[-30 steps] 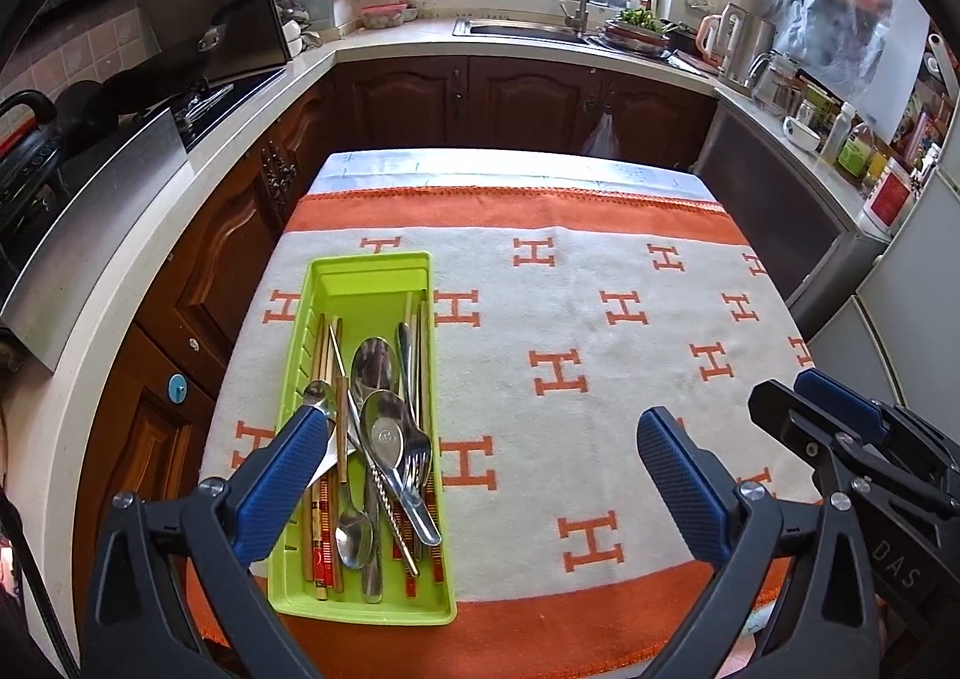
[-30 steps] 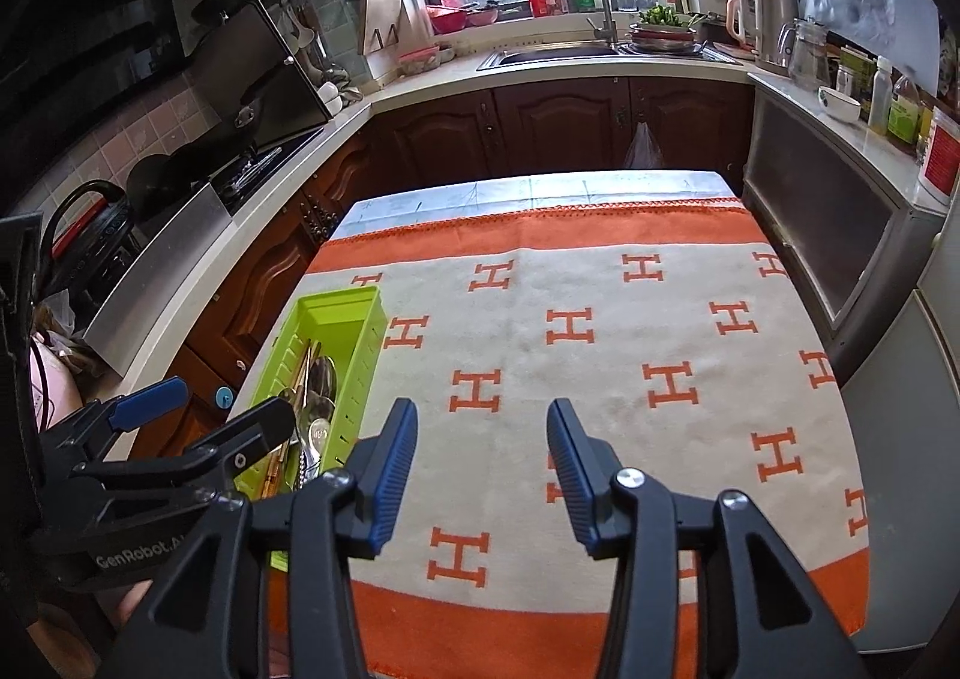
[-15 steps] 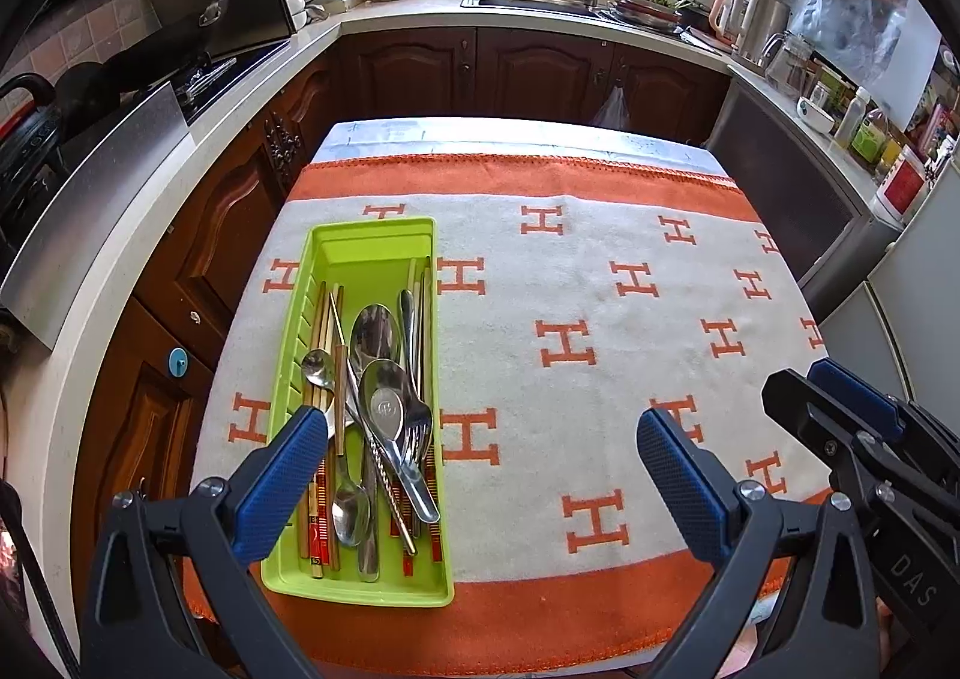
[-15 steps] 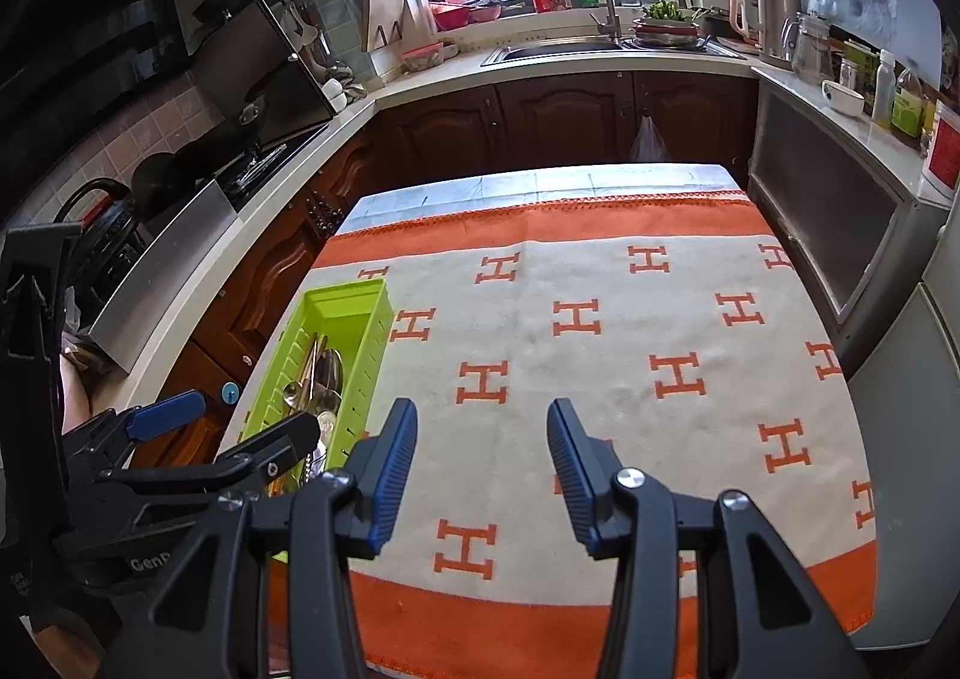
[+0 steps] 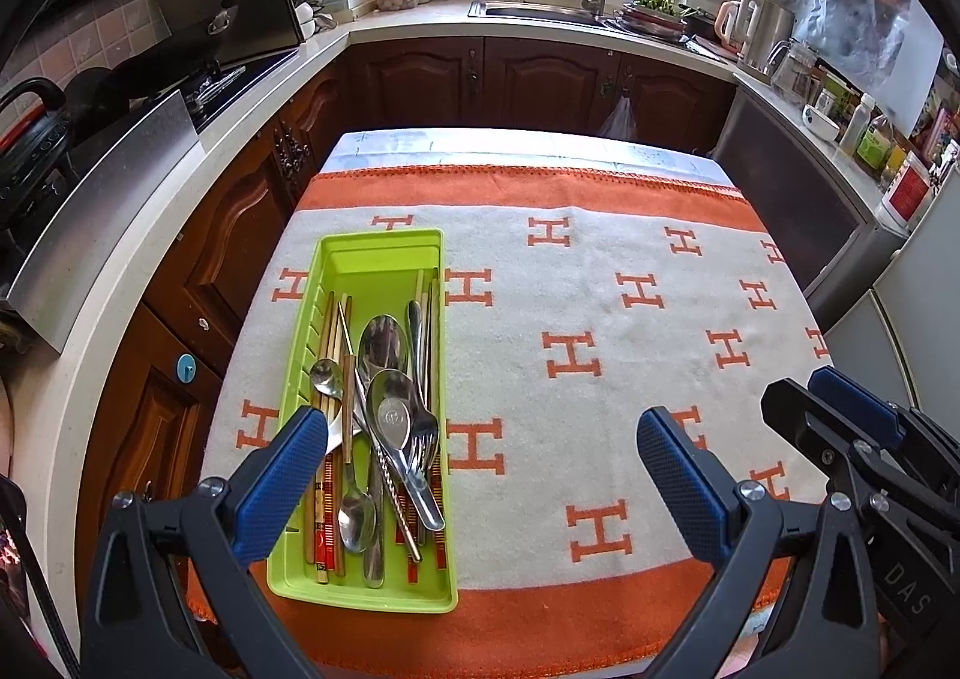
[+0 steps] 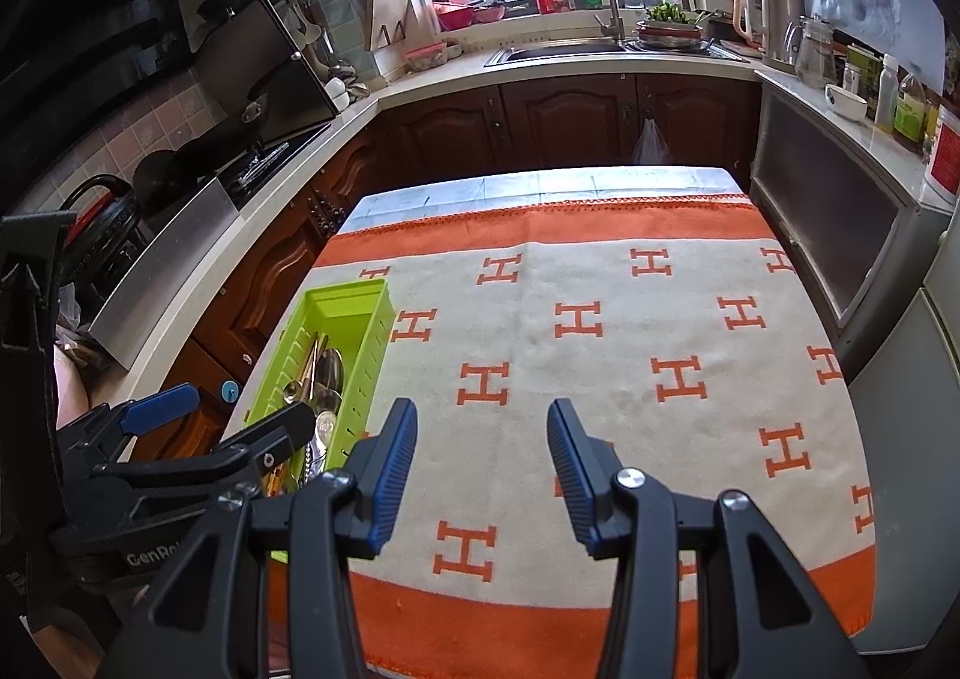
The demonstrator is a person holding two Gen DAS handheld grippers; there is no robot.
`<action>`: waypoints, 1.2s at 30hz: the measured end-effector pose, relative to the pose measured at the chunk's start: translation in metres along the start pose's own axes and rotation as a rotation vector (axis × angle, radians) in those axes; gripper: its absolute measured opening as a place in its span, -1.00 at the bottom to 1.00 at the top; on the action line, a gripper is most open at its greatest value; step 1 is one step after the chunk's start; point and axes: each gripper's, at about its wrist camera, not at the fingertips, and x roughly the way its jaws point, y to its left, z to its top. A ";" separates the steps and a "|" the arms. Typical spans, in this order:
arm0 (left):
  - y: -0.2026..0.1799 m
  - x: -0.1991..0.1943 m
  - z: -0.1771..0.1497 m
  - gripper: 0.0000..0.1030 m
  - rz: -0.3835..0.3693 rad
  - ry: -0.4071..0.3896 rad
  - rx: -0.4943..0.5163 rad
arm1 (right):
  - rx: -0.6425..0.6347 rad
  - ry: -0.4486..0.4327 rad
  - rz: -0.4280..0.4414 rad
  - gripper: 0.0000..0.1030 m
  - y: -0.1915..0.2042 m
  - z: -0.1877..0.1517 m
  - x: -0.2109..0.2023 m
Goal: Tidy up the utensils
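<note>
A lime green tray (image 5: 377, 263) lies on the left side of the table and holds several metal spoons (image 5: 384, 346), a fork and chopsticks (image 5: 327, 331). The same tray (image 6: 345, 300) shows at the left in the right wrist view. My left gripper (image 5: 480, 466) hovers wide open above the table's near edge, with its left finger over the tray's near end. My right gripper (image 6: 482, 454) is open with nothing between its fingers, above the cloth to the right of the tray. The right gripper (image 5: 840, 409) also shows at the right edge of the left wrist view.
A white and orange cloth (image 5: 600, 331) with H marks covers the table. Brown cabinets and a counter with a sink (image 5: 540, 10) run behind it. A stove (image 5: 204, 79) is at the left and a kettle (image 5: 756, 25) with bottles at the right.
Both views have pulled back and risen a little, so more of the table's near orange border shows. Both grippers stay open and the utensils have not moved.
</note>
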 end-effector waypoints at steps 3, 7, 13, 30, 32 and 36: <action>-0.001 -0.001 0.001 0.98 0.005 -0.003 0.001 | 0.000 0.000 0.003 -0.12 -0.001 0.001 0.001; -0.001 -0.001 0.001 0.98 0.005 -0.004 0.001 | 0.001 0.000 0.006 -0.12 -0.002 0.002 0.001; -0.002 -0.001 0.002 0.98 0.008 -0.006 0.002 | 0.001 -0.002 0.009 -0.12 -0.004 0.002 0.002; -0.004 -0.001 0.002 0.98 0.010 -0.005 0.002 | 0.004 -0.002 0.013 -0.12 -0.006 0.002 0.002; -0.004 -0.001 0.002 0.98 0.010 -0.005 0.003 | 0.004 -0.002 0.013 -0.12 -0.006 0.002 0.002; -0.004 -0.001 0.002 0.98 0.009 -0.007 0.003 | 0.003 -0.005 0.012 -0.12 -0.006 0.002 0.002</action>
